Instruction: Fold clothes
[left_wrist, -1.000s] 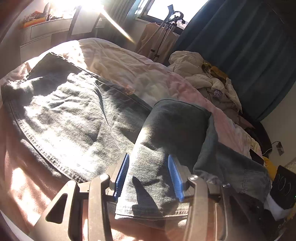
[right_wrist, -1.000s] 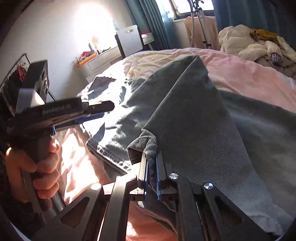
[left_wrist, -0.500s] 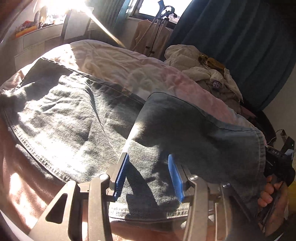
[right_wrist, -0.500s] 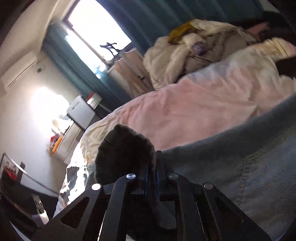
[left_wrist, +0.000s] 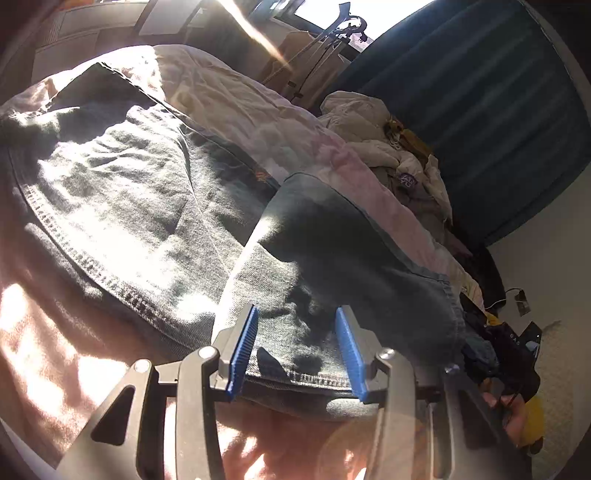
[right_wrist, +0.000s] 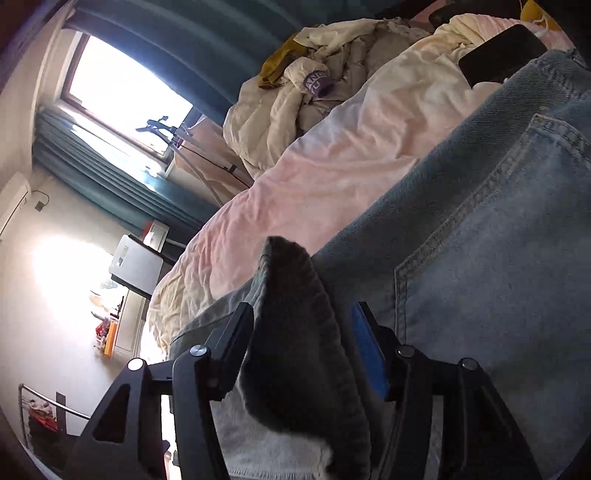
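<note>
Sunlit bedroom, pink-sheeted bed (right_wrist: 295, 184), teal curtains (left_wrist: 498, 110), bright window (right_wrist: 122, 92), pale walls (right_wrist: 48, 295), white cabinet (right_wrist: 136, 264)
</note>
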